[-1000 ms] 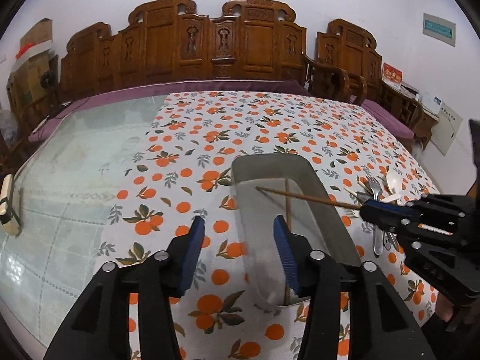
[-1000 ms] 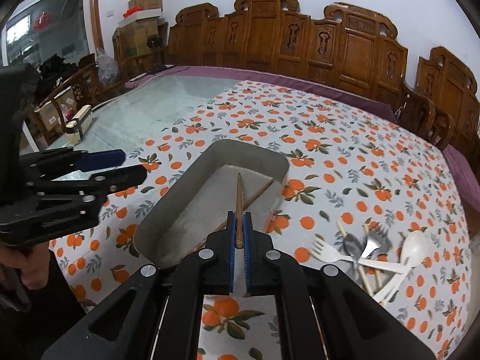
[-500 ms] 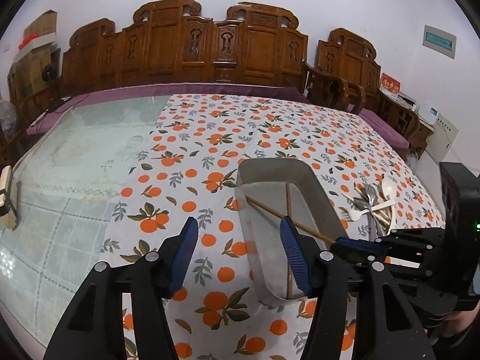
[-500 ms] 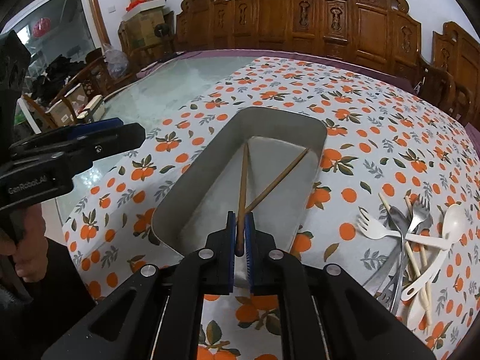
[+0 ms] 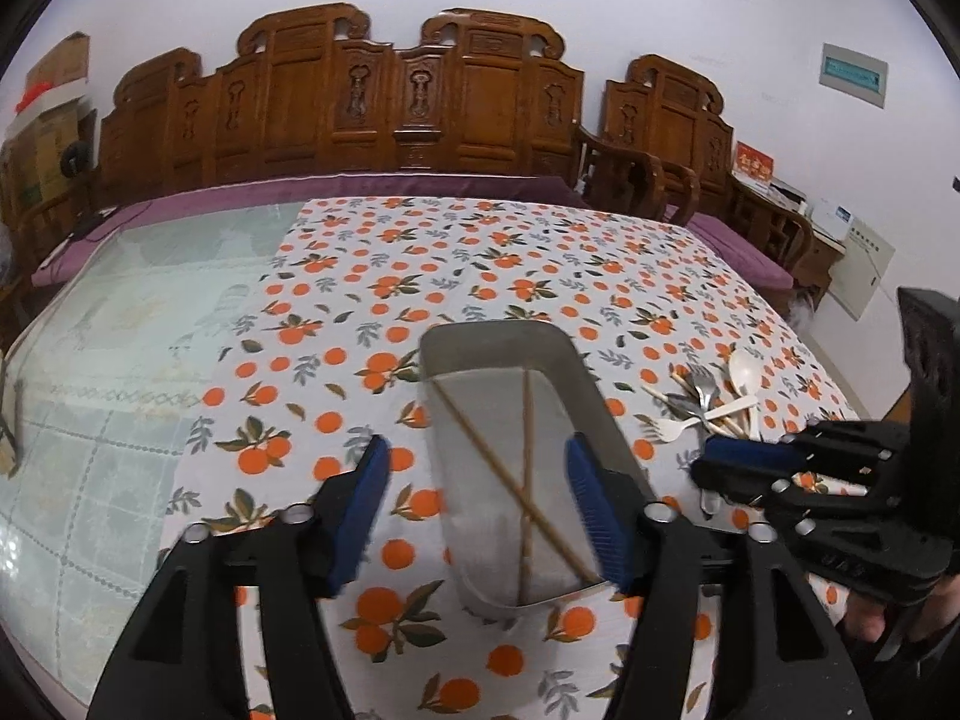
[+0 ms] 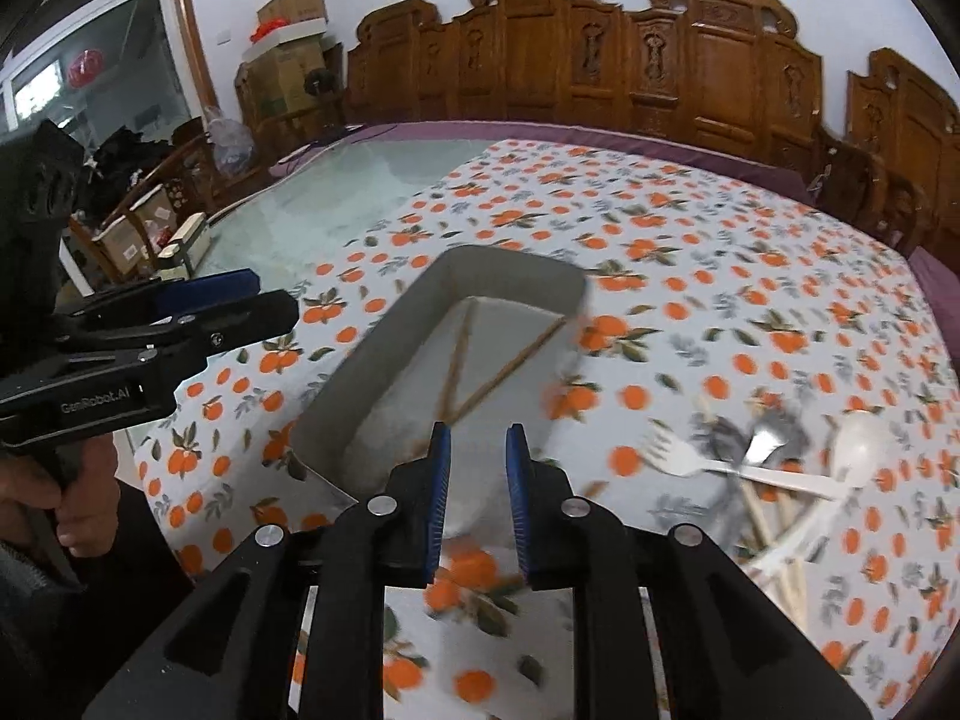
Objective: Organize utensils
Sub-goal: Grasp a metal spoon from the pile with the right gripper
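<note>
Wooden chopsticks [image 5: 527,468] are lying crossed in the grey rectangular metal tray [image 5: 591,381]; our right gripper [image 6: 475,480] is opening, empty, and our left gripper [image 5: 477,498] is opening around nothing. Reaching right for the tangled white plastic forks and spoon [image 6: 780,468], we are risking dragging neighbours along.

Setting: home dining room. Evidence: large table [image 5: 150,324] with glass top, partly under an orange-print tablecloth [image 5: 480,264]; carved wooden chairs [image 5: 408,102] along a white wall; cardboard boxes [image 6: 288,42] stacked in the corner by a window.
</note>
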The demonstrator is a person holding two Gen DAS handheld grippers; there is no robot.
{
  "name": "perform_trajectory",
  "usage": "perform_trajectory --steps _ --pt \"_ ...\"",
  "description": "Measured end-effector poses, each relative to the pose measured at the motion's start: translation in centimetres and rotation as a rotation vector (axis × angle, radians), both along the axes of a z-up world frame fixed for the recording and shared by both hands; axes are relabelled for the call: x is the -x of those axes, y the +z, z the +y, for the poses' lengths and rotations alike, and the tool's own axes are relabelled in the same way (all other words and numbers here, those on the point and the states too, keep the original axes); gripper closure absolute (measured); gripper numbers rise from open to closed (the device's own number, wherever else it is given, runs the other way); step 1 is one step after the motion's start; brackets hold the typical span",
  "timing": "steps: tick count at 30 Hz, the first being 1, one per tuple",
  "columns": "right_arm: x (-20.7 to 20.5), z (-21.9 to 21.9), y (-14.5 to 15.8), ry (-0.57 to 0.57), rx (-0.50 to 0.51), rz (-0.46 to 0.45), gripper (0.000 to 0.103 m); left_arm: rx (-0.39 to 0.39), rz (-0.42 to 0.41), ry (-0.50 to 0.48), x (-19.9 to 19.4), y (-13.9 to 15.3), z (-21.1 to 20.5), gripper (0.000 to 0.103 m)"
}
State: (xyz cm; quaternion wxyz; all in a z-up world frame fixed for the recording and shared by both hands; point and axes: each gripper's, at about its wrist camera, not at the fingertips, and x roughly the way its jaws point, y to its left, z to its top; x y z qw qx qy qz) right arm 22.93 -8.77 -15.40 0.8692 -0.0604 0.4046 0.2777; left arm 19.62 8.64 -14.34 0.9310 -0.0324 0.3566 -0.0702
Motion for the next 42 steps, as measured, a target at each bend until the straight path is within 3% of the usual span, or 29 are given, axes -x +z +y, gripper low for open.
perform_trajectory --steps 1,6,12,22,32,35,39,42 --pt "0.1 -1.0 0.3 -0.018 0.012 -0.009 0.082 -0.004 -0.003 -0.007 0.0 0.0 -0.4 0.027" --pt "-0.3 -5.6 0.0 -0.105 0.046 -0.005 0.082 -0.007 -0.004 -0.052 -0.5 0.0 -2.7 0.026" --pt "-2.1 -10.8 -2.3 -0.218 0.067 0.025 0.075 -0.026 -0.015 -0.112 -0.7 0.0 -5.6 0.026" --pt "-5.5 -15.8 -6.0 -0.330 0.053 0.061 0.074 -0.011 0.007 -0.163 -0.6 -1.3 -9.1 0.026" --pt "-5.6 -12.3 -5.9 -0.152 -0.035 0.075 0.074 -0.018 0.006 -0.161 -0.8 -2.2 -11.3 0.026" --pt "-5.9 -11.0 -6.7 -0.105 -0.024 0.109 0.085 -0.023 0.005 -0.158 -0.8 -2.5 -11.6 0.026" --pt "-6.3 -10.1 -8.0 -0.088 0.016 0.156 0.086 -0.032 0.011 -0.162 -0.9 -2.9 -12.0 0.026" --pt "-6.4 -9.6 -8.2 -0.077 0.048 0.132 0.086 -0.035 0.013 -0.168 -0.9 -3.1 -12.3 0.026"
